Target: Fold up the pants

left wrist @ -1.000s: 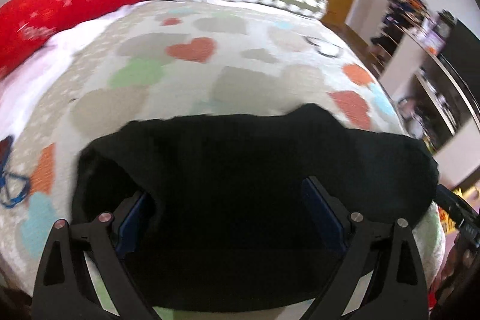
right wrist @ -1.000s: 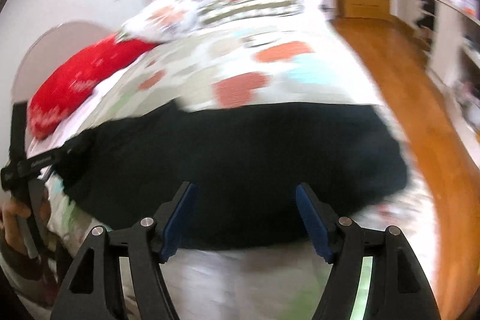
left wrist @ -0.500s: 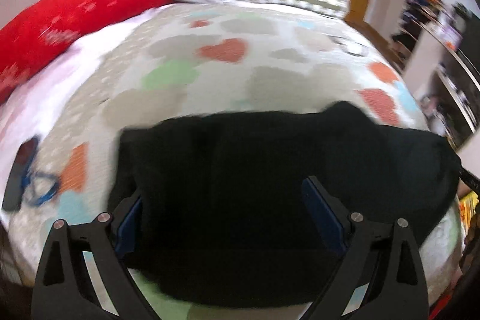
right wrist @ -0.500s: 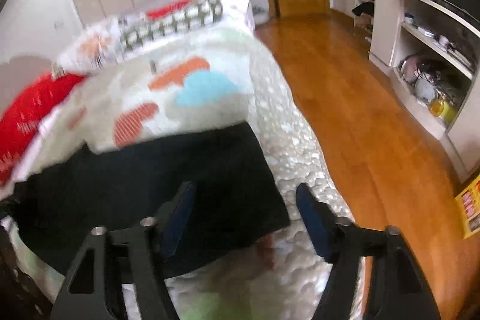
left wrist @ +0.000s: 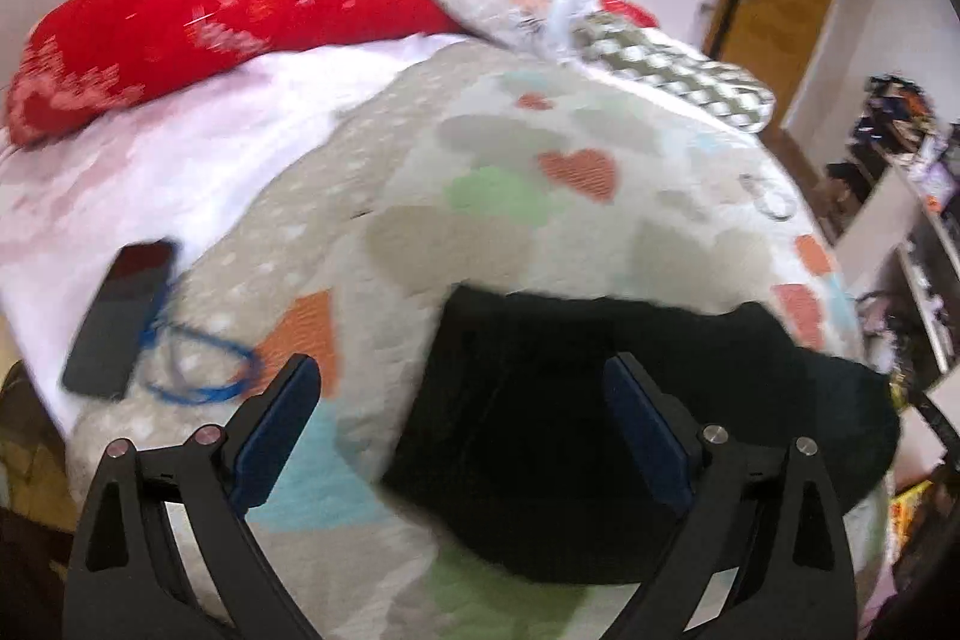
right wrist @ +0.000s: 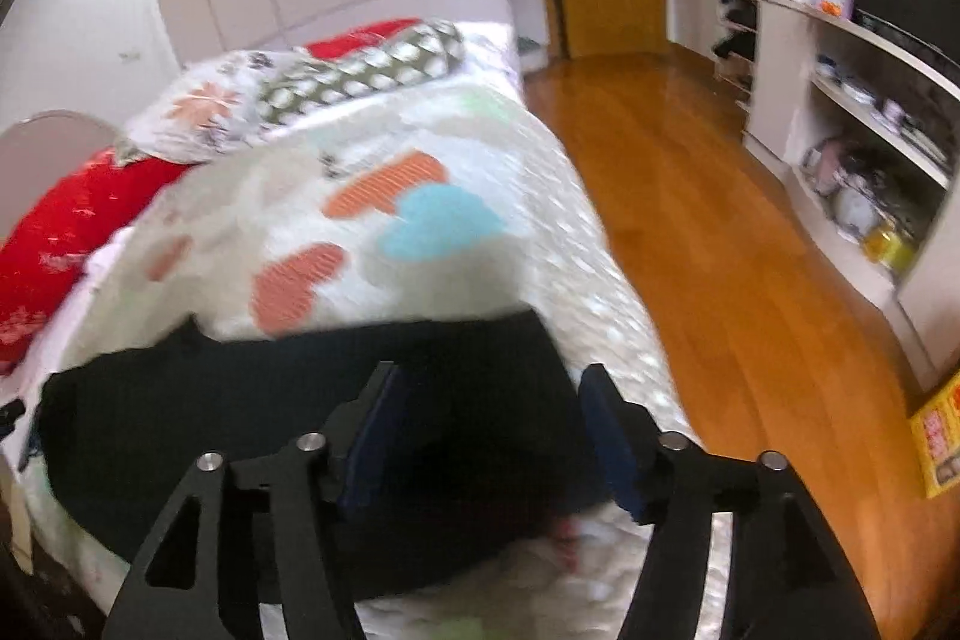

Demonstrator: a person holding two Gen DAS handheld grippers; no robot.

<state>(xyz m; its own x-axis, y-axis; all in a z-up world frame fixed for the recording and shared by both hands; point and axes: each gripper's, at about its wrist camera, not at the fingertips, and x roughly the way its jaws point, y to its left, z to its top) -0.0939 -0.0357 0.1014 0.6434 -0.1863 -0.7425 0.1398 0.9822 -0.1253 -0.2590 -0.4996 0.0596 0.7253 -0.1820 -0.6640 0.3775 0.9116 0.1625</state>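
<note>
The black pants [left wrist: 600, 412] lie folded flat on the heart-patterned bedspread [left wrist: 540, 220] near the foot of the bed. My left gripper [left wrist: 462, 430] is open and empty, over the pants' left edge, its right finger over the cloth. In the right wrist view the pants [right wrist: 240, 424] spread left across the bed. My right gripper [right wrist: 492, 436] is open, narrower than before, with its jaws at the pants' right end near the bed's edge.
A black phone [left wrist: 120, 316] and a blue cord [left wrist: 198, 370] lie on the bed's left side. Red pillow [left wrist: 198, 22] and patterned pillows [left wrist: 660, 64] at the head. Wooden floor [right wrist: 720, 250] and white shelves [right wrist: 852, 148] to the right.
The left gripper has swung left, off the middle of the pants to their left edge. The right gripper has swung right to the pants' right end and its jaws have narrowed.
</note>
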